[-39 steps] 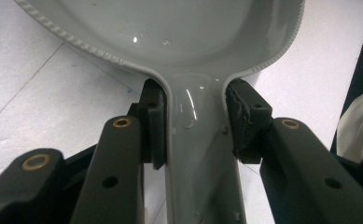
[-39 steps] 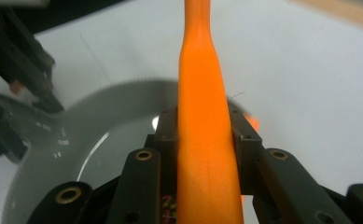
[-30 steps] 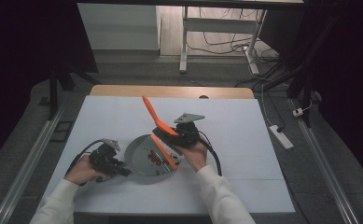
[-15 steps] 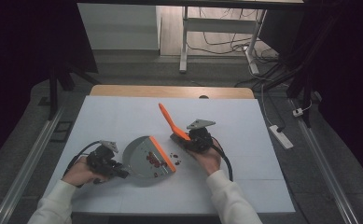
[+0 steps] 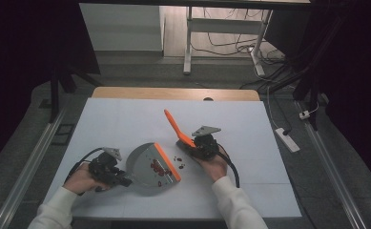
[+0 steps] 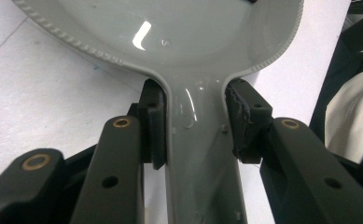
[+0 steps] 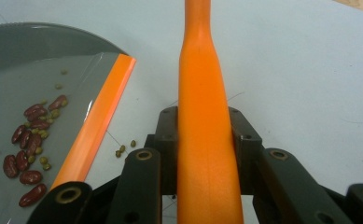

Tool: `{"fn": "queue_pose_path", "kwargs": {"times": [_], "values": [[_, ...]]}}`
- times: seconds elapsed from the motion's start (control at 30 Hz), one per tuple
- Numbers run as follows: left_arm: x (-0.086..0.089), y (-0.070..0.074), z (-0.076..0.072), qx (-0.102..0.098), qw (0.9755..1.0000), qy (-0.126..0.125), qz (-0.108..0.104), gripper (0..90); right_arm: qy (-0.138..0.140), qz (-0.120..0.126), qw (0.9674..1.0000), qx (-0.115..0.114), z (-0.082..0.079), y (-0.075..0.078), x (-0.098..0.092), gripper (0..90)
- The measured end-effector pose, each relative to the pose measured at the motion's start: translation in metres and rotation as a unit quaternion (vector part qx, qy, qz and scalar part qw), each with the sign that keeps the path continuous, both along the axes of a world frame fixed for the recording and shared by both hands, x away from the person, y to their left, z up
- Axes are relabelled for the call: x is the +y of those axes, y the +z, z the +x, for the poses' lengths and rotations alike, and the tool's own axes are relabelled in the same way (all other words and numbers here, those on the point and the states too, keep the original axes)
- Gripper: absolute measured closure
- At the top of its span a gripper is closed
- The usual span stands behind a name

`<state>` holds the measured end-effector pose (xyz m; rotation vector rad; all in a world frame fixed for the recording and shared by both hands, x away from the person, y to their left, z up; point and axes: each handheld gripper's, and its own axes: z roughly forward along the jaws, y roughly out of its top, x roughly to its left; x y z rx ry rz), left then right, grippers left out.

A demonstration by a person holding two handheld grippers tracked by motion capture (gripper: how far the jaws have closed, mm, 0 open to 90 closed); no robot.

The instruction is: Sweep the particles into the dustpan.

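Left gripper [image 5: 108, 170]: jaws closed on the grey handle of the dustpan [image 6: 202, 154], one pad on each flank just below the point where the handle widens into the pan; grip looks square, but the handle is smooth and glossy, so it could slide or twist between the pads if pushed from the front. Right gripper [image 5: 203, 145]: jaws closed on the orange brush handle [image 7: 202, 140], which rises up and away from the person; the head end lies hidden under the gripper, so contact with the table cannot be judged. Dustpan [image 5: 147, 164]: flat on the white table [image 5: 126, 119], between the two grippers, orange lip [image 5: 167, 161] facing the right gripper. Contents: red beans [image 7: 27, 135] and small green beans in a loose cluster just inside the lip. Strays: a few beans [image 7: 123, 149] on the table just outside the lip, near the right gripper. Risks, as judgement: a hard sweep may shove the pan backward or lift its lip, letting strays pass beneath; a fast stroke may flick the round beans past the pan or off the table; any tilt of the pan toward its lip would roll the collected beans out, since they sit close to the edge.
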<state>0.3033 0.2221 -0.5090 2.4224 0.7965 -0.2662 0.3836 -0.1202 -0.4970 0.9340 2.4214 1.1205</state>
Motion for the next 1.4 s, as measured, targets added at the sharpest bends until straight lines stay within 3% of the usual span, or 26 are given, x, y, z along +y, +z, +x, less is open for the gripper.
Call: {"fn": "queue_pose_path", "kwargs": {"times": [0.83, 1.4], "values": [[-0.004, 0.000, -0.002, 0.004, 1.0000, 0.000, -0.002, 61.8, 0.020, -0.015, 0.9994, -0.024, -0.028, -0.004, 0.020, 69.7], [-0.005, -0.002, -0.002, 0.006, 1.0000, 0.002, -0.003, 61.7, 0.038, 0.025, 0.9990, -0.004, -0.042, -0.007, 0.037, 69.6]]}}
